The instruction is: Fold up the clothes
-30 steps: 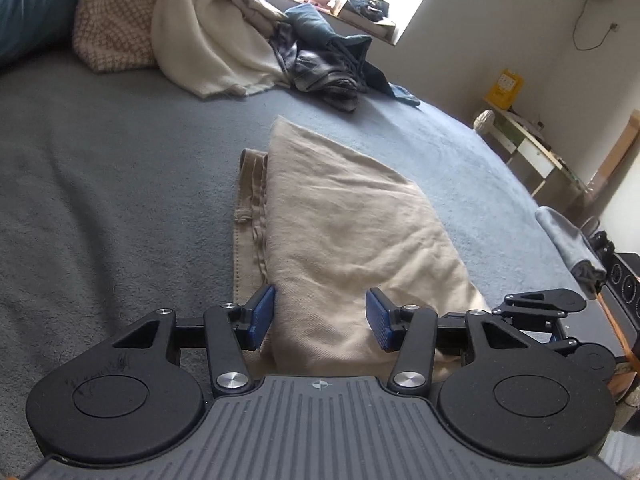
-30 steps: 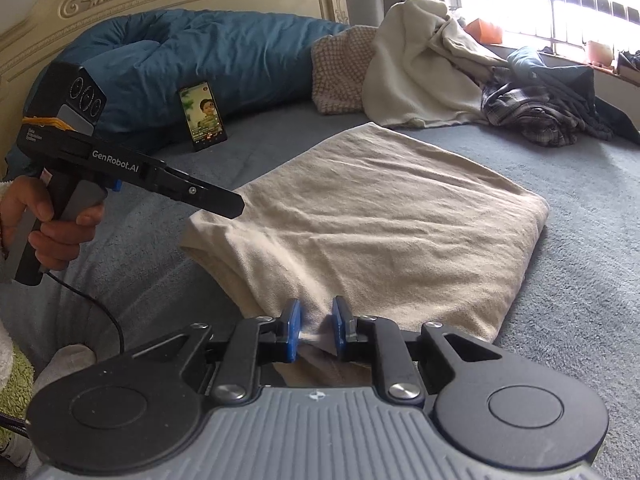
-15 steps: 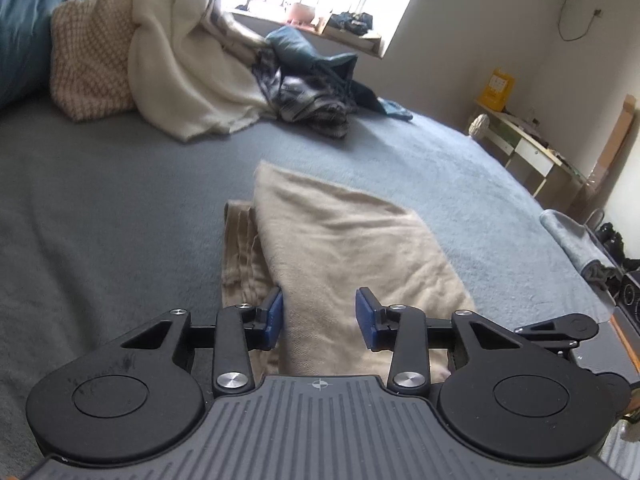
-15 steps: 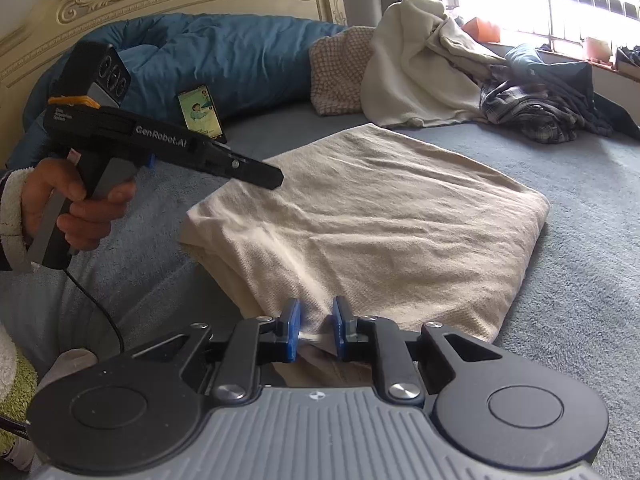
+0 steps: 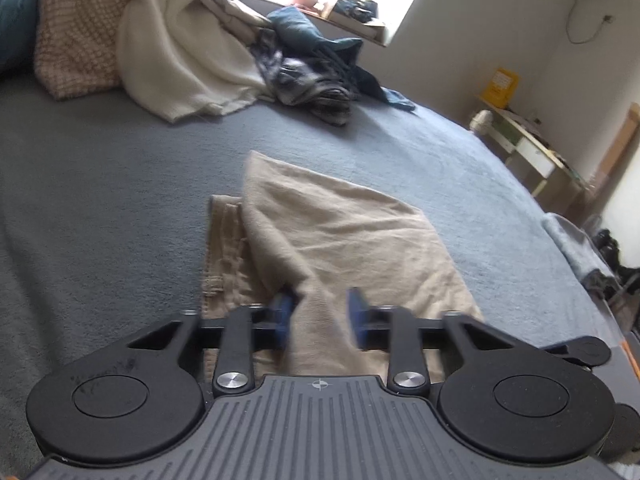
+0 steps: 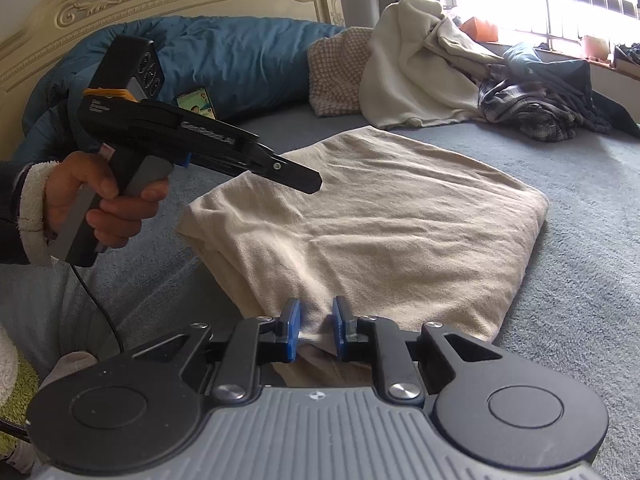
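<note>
A beige folded garment (image 5: pixel 340 232) lies flat on the grey bed cover (image 5: pixel 100 208), its waistband (image 5: pixel 222 240) showing along the left edge. My left gripper (image 5: pixel 320 316) is closing its jaws on the near left corner, where a ridge of beige cloth is bunched between the blue pads (image 5: pixel 283 312). In the right wrist view the same garment (image 6: pixel 380 216) spreads ahead, and the left gripper (image 6: pixel 314 182), held by a hand, hangs over its left corner. My right gripper (image 6: pixel 316 328) is shut on the near edge of the cloth.
At the head of the bed lie a cream blanket (image 6: pixel 416 72), a checked pillow (image 6: pixel 336 76), dark plaid clothes (image 6: pixel 532 112) and a blue duvet (image 6: pixel 224 64) with a phone (image 6: pixel 198 104) leaning on it. A low desk (image 5: pixel 532 152) stands beyond the bed's right side.
The left gripper has slid along the garment's corner and narrowed its jaws around the cloth, pulling it into a ridge. The right gripper has stayed still on the near edge.
</note>
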A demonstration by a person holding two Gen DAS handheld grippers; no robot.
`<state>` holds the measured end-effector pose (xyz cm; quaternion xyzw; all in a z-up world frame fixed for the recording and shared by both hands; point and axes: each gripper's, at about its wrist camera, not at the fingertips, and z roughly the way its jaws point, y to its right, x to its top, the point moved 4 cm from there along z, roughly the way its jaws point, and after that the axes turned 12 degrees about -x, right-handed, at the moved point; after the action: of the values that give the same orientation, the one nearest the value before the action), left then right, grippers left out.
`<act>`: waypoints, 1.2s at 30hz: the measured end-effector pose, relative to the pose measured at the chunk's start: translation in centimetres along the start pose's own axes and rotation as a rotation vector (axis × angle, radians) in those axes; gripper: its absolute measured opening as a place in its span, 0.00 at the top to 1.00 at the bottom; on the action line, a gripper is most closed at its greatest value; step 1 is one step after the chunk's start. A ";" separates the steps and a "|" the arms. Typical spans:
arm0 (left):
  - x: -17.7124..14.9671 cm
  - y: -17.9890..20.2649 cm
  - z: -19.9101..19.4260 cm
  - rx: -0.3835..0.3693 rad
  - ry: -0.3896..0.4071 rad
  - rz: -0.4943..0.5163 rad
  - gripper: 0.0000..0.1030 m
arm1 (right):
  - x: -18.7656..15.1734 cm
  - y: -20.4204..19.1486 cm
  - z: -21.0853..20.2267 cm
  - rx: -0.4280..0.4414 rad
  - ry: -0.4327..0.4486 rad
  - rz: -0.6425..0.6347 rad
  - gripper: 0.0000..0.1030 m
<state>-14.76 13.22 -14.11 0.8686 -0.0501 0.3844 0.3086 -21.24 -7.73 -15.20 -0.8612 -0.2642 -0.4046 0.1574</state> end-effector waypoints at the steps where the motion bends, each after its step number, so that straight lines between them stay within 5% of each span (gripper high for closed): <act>1: -0.2 -0.1 -0.4 -0.004 0.022 -0.019 0.92 | 0.0 0.0 0.0 0.000 0.000 -0.001 0.82; 8: -1.6 0.8 -3.4 0.000 0.105 -0.051 0.95 | -0.2 -0.3 -0.2 0.001 0.007 -0.040 0.82; 16: -1.8 -0.6 -2.9 -0.006 0.068 -0.113 0.93 | -0.2 -0.4 -0.2 0.013 0.008 -0.051 0.82; 20: -1.5 -3.2 -2.3 -0.098 0.014 -0.240 0.82 | -0.1 -0.2 -0.1 0.017 0.003 -0.036 0.82; 23: -1.2 -3.4 -3.9 -0.064 0.032 -0.216 0.64 | 0.0 -0.3 -0.2 0.020 -0.002 -0.034 0.82; 25: -1.2 -3.2 -5.1 -0.034 0.047 -0.188 0.63 | 0.1 -0.2 -0.2 0.026 -0.008 -0.019 0.82; 30: -1.1 2.5 -7.3 -0.011 0.058 0.130 0.63 | 0.3 0.0 -0.1 0.036 -0.022 0.006 0.82; 34: -4.0 8.5 -6.2 -0.081 -0.099 0.504 0.63 | 0.2 -0.1 -0.1 0.033 -0.018 0.003 0.82; 36: -5.9 9.4 -5.7 -0.054 -0.164 0.623 0.63 | 0.1 -0.2 -0.2 0.032 -0.017 0.001 0.82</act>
<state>-25.63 8.06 -10.62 0.8312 -0.3484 0.3874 0.1939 -21.35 -7.64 -14.99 -0.8621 -0.2713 -0.3931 0.1690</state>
